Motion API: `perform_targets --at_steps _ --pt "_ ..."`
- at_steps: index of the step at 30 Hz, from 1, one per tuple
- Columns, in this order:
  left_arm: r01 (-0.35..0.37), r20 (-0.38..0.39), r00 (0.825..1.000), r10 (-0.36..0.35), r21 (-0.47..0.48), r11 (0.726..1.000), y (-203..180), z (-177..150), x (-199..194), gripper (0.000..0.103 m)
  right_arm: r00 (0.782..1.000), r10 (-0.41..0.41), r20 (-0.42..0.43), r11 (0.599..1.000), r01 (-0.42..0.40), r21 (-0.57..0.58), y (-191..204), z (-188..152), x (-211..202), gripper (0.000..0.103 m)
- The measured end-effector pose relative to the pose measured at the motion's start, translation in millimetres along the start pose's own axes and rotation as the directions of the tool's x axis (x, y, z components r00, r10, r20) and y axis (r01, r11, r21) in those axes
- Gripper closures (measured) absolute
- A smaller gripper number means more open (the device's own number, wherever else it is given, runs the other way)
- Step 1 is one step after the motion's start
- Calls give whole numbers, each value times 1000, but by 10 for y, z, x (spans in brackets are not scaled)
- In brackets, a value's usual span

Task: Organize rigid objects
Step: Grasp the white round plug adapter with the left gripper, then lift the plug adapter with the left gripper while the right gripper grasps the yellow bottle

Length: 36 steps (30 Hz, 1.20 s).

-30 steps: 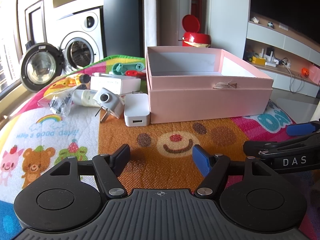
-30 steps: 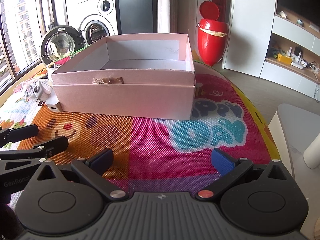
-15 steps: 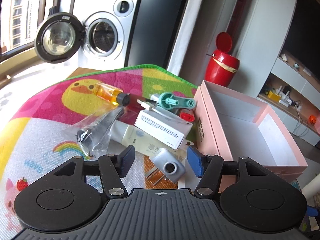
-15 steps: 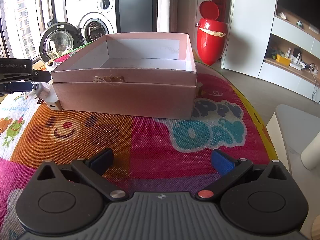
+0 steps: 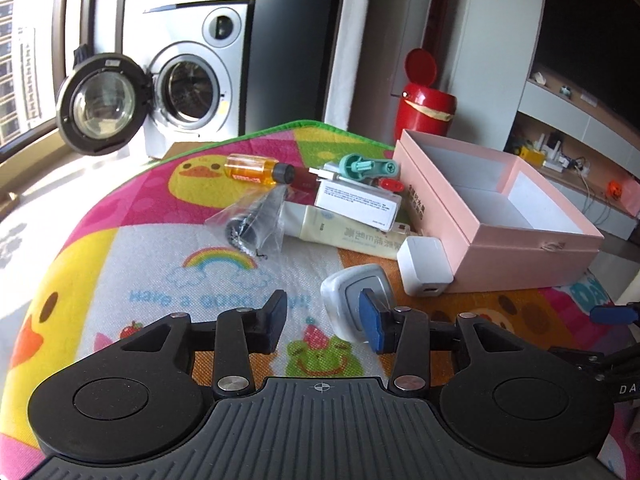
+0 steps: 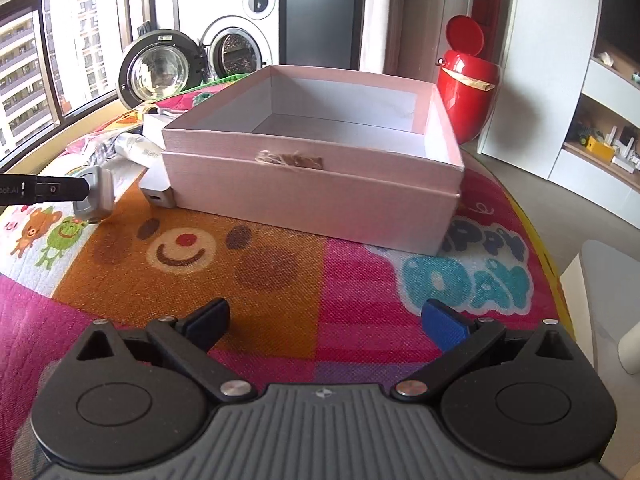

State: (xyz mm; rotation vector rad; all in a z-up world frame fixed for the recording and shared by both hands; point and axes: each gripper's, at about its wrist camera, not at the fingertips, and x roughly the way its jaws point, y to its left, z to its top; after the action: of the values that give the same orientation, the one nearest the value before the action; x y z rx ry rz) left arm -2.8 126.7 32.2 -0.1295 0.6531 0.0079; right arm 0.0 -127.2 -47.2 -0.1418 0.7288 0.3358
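Left claw (image 5: 323, 315) hangs released, its right pad touching the grey adapter (image 5: 352, 296) at 1 o'clock, while right claw (image 6: 326, 318) gapes empty.

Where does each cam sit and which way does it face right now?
Left wrist: on the left gripper, looking over the play mat at the item pile and grey adapter; its own fingers show, right gripper at the right edge.
Right wrist: on the right gripper, low, facing the pink box; the left gripper enters from the left.
Shared: pink box, adapter, mat, washing machine.
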Motion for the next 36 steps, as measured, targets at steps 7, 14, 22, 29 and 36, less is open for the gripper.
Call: perform_targets --at_steps 7,14,22,29,36 --pt "151 36 988 -148 -86 985 161 15 -11 63 992 113 58 985 -104 -136 515 228 -59 18" --pt "132 32 991 -131 -34 991 -76 138 249 58 985 90 150 987 -68 -145 533 651 -235 18" --pt "115 30 993 -114 -4 993 31 -55 232 59 982 61 181 978 -23 -205 600 803 -261 18" --pt "129 66 990 -125 -61 990 303 -92 37 59 969 204 138 938 -154 -310 1186 1449 118 18" --pt "180 67 982 -175 -78 981 440 -181 -116 59 973 228 -35 939 -229 -257 1944 2217 1219 38"
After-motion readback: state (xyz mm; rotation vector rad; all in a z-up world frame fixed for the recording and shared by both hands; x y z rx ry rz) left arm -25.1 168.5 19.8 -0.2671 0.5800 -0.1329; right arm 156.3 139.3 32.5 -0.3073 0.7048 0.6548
